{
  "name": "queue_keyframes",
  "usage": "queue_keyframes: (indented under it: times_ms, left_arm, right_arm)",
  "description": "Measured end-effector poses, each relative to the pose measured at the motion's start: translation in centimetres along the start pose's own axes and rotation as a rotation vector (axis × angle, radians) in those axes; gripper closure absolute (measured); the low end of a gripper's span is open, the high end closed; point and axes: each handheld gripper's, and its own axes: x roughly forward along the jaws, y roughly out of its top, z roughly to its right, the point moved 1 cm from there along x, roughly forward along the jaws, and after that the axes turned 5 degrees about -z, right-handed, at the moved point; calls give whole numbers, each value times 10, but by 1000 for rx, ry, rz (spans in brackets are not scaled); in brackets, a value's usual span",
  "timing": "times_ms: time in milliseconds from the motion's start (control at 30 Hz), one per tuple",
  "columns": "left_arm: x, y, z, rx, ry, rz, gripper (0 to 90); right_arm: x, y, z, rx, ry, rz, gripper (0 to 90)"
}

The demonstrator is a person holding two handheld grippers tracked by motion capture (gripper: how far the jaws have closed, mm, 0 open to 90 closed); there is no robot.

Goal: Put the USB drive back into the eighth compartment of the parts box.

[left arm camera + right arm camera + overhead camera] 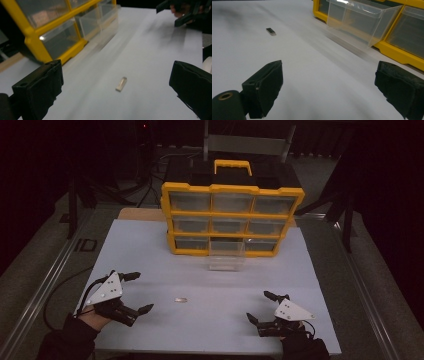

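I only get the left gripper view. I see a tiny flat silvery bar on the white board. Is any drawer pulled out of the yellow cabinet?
Observer: Yes, the clear plastic drawer in the bottom row's middle sticks out of the yellow plastic drawer cabinet.
Operator: Anything in it?
Observer: It looks empty in the right gripper view.
Operator: Is the other gripper open?
Observer: Yes, the right gripper is open and holds nothing; its jaws stand wide apart.

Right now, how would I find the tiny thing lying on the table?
Start at the yellow drawer cabinet with one clear drawer pulled out. Come toward the person across the white board. The small flat strip lies alone between both grippers, the one loose thing there.
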Motion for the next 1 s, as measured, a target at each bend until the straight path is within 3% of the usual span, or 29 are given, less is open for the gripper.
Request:
queue_keyframes:
  times_ms: [133, 500, 633, 767, 1000]
  left_arm:
    - [7, 14, -2, 37, -21, -17, 5]
    - [35, 38, -1, 84, -93, -48, 5]
    - [44, 38, 0, 84, -109, -53, 5]
    - [50, 36, 1, 53, -131, -44, 5]
    - [66, 25, 2, 41, -158, -86, 5]
  right_arm:
    - [-1, 0, 0, -3, 1, 7, 82]
    - [-1, 1, 0, 0, 5, 11, 82]
    - [-2, 1, 0, 1, 10, 14, 82]
    - [-2, 1, -1, 1, 14, 12, 82]
    - [-2, 2, 0, 2, 14, 23, 82]
